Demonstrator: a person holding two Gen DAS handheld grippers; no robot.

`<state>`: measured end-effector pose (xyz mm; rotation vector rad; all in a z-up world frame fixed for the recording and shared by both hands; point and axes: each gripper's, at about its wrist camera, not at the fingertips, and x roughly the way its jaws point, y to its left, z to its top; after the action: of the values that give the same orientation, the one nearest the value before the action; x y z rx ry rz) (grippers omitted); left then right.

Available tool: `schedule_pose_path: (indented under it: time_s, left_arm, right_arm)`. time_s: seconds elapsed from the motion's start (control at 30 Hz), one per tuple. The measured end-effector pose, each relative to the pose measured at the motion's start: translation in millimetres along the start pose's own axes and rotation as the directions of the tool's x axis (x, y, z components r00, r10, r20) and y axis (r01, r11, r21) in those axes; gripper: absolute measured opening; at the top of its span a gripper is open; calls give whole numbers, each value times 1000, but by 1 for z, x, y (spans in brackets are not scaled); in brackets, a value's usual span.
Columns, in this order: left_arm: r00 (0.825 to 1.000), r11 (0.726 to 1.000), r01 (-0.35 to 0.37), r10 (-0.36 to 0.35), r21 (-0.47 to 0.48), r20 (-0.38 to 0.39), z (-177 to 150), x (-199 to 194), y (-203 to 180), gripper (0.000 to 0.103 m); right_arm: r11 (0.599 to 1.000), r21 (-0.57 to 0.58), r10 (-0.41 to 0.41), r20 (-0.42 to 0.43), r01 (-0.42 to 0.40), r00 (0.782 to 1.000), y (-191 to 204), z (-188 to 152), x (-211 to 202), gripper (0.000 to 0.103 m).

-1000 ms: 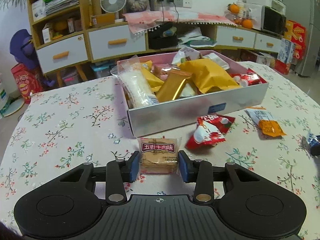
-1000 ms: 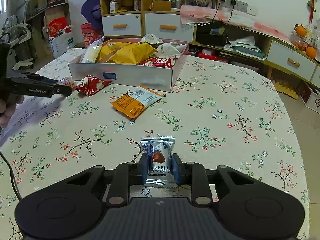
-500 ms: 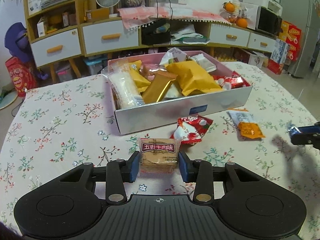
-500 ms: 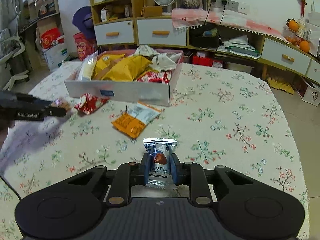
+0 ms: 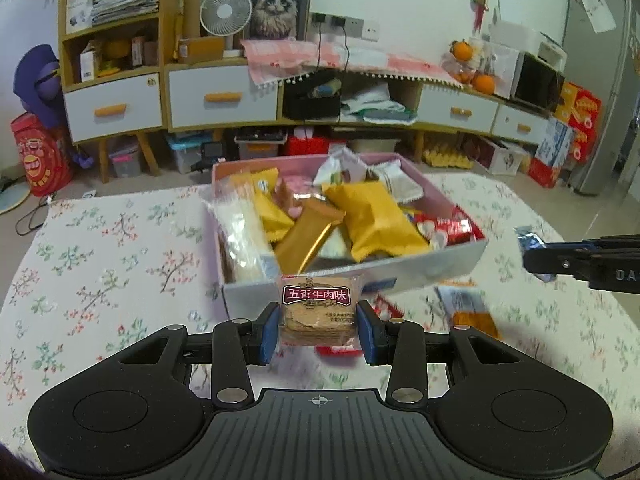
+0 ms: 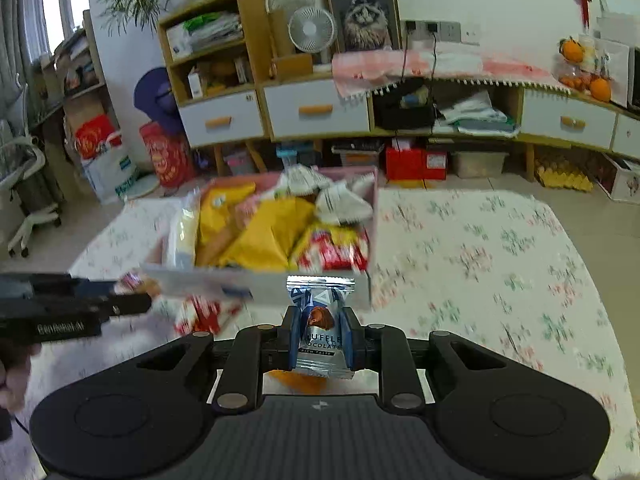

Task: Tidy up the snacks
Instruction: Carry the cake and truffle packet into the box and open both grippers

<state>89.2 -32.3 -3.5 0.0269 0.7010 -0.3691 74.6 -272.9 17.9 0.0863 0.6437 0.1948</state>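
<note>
My left gripper (image 5: 318, 330) is clamped on a cracker pack (image 5: 317, 310) with a dark red label, held in front of the near wall of the snack box (image 5: 432, 266). My right gripper (image 6: 320, 338) is closed tight on a silver-blue chocolate packet (image 6: 320, 328), also before that wall.

Only the left camera shows my right gripper from the side, coming in from the right edge with the blue wrapper sticking out of its tip, and an orange-and-white packet (image 5: 466, 312) lying on the table just off the box's near right corner. Only the right camera shows my hand (image 6: 14, 376) around the left tool at the left edge, a red packet (image 6: 200, 314) on the cloth under the box's near left corner, and a potted plant on the shelf unit.

The box is heaped with yellow, gold, white and red packets. It sits on a table (image 5: 100, 248) with a floral cloth. Behind stand a low sideboard with white drawers, a small fan, a cat portrait and oranges.
</note>
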Motion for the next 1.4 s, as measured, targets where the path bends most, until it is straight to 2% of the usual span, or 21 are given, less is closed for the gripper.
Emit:
schedule_pose_path:
  time_s: [0.23, 0.43, 0.67, 0.8, 1.03, 1.17, 1.27, 1.3, 1.33, 1.4]
  left_arm:
    - [999, 999, 38, -38, -28, -11, 29, 23, 1, 37]
    - [988, 994, 89, -97, -67, -124, 44, 63, 9, 37]
    - [975, 984, 106, -131, -141, -179, 50, 88, 19, 37]
    - [971, 978, 113, -147, -176, -188, 49, 98, 24, 37]
    - [977, 989, 85, -107, -122, -185, 47, 105, 17, 38]
    - [981, 992, 88, -102, -91, -167, 49, 104, 12, 43]
    - [980, 990, 106, -120, -92, -159, 50, 100, 11, 56]
    - [980, 990, 110, -123, -90, -153, 50, 98, 11, 64]
    - [981, 990, 110, -121, -84, -151, 50, 96, 10, 70]
    - [983, 992, 106, -116, -71, -145, 50, 92, 7, 74]
  right_arm:
    - [994, 104, 10, 23, -12, 1000, 3, 24, 27, 0]
    - [969, 243, 33, 28, -39, 999, -11, 34, 51, 0]
    - [927, 364, 74, 55, -89, 996, -19, 42, 71, 0]
    - [928, 365, 66, 38, -75, 997, -17, 39, 84, 0]
    - [926, 370, 70, 19, -72, 997, -18, 37, 96, 0]
    - [928, 364, 76, 22, -79, 997, -18, 37, 95, 0]
    - [924, 372, 90, 22, -92, 996, -20, 39, 93, 6]
    - [924, 370, 92, 22, -93, 996, -20, 40, 92, 7]
    - [925, 367, 93, 21, -94, 995, -19, 40, 91, 11]
    - [931, 353, 91, 27, -95, 995, -17, 42, 86, 25]
